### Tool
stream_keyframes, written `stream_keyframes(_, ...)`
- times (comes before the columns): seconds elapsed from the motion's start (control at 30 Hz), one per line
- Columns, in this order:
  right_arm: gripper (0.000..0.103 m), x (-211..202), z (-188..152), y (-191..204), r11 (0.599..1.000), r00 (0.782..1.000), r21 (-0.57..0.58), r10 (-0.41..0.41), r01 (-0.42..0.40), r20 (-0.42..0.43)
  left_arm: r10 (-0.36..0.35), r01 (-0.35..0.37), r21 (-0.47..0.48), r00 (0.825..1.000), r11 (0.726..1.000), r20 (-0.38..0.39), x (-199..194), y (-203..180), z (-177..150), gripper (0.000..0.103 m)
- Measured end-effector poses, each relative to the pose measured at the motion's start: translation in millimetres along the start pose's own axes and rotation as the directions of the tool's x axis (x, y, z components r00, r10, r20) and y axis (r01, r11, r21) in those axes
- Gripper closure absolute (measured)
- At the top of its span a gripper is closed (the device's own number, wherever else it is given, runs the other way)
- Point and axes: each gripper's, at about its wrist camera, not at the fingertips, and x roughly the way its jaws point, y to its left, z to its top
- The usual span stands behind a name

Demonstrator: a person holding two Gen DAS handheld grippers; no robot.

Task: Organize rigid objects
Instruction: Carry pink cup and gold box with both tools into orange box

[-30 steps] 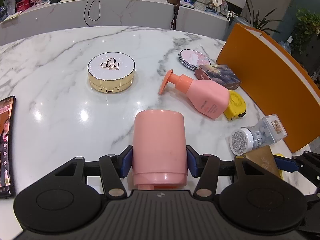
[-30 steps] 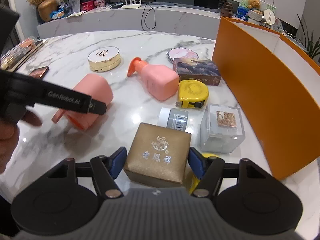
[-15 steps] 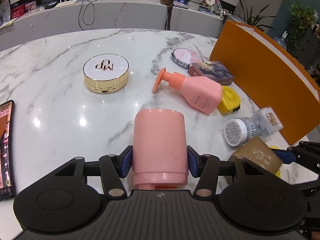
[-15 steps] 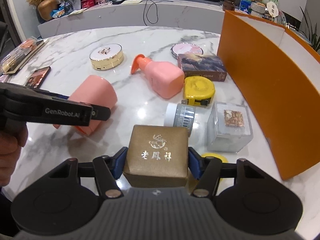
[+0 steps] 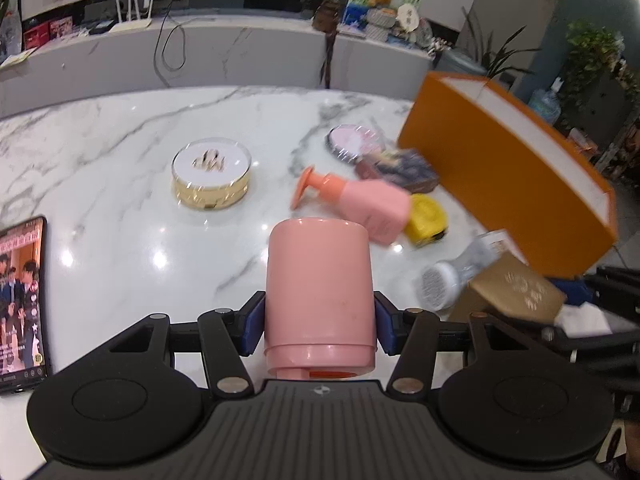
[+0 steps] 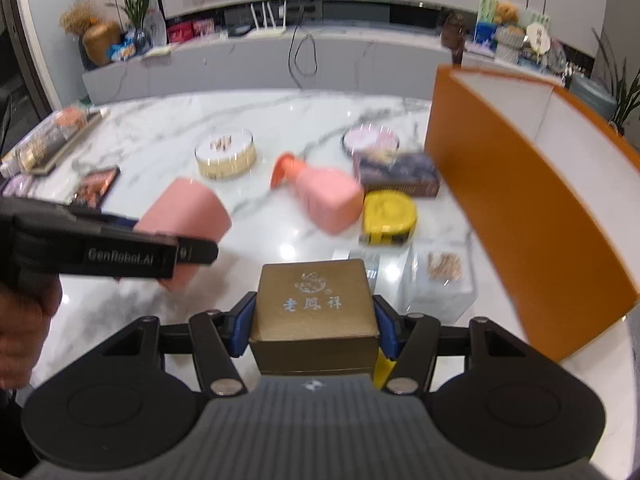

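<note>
My left gripper (image 5: 319,322) is shut on a pink cup (image 5: 320,288) and holds it above the marble table (image 5: 120,148); the cup also shows in the right wrist view (image 6: 186,216). My right gripper (image 6: 314,320) is shut on a gold box (image 6: 314,308) with Chinese lettering, also lifted; the box shows in the left wrist view (image 5: 516,292). A big orange box (image 6: 520,200) stands open at the right, also seen in the left wrist view (image 5: 504,172).
On the table lie a pink pump bottle (image 5: 360,200), a yellow tape measure (image 6: 388,216), a gold compact (image 5: 212,176), a round pink mirror (image 5: 354,144), a dark printed box (image 6: 396,172), a clear cube (image 6: 440,280), a small jar (image 5: 440,284) and a phone (image 5: 22,300).
Both grippers have risen with their loads, so the table objects look farther off. The gold box has straightened between the right fingers.
</note>
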Motion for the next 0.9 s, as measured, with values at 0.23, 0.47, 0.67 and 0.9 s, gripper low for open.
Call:
stream_keyframes(0.23, 0.044, -50.7, 38.0, -22.5, 0.999, 0.989, 0.032, -0.045, 0.04, 0.139, -0.027, 0.027, 0.019, 1.0, 0.999, 0.014, -15.6, -24.8, 18.1, 0.041)
stream_keyframes(0.47, 0.044, -84.1, 81.7, -57.9, 0.994, 0.975, 0.064, -0.097, 0.086, 0.199, -0.045, 0.042, 0.052, 0.997, 0.998, 0.055, -31.2, -62.8, 54.4, 0.041)
stream_keyframes(0.67, 0.044, -101.3, 116.8, -81.6, 0.994, 0.966, 0.086, -0.091, 0.073, 0.24, -0.056, 0.051, 0.065, 0.994, 0.997, 0.093, -38.6, -96.9, 84.7, 0.041)
stream_keyframes(0.9, 0.044, -99.6, 134.0, -126.4, 0.992, 0.964, 0.102, -0.094, 0.071, 0.25, -0.038, 0.027, 0.133, 0.996, 0.991, 0.083, -23.3, -120.1, 105.4, 0.041)
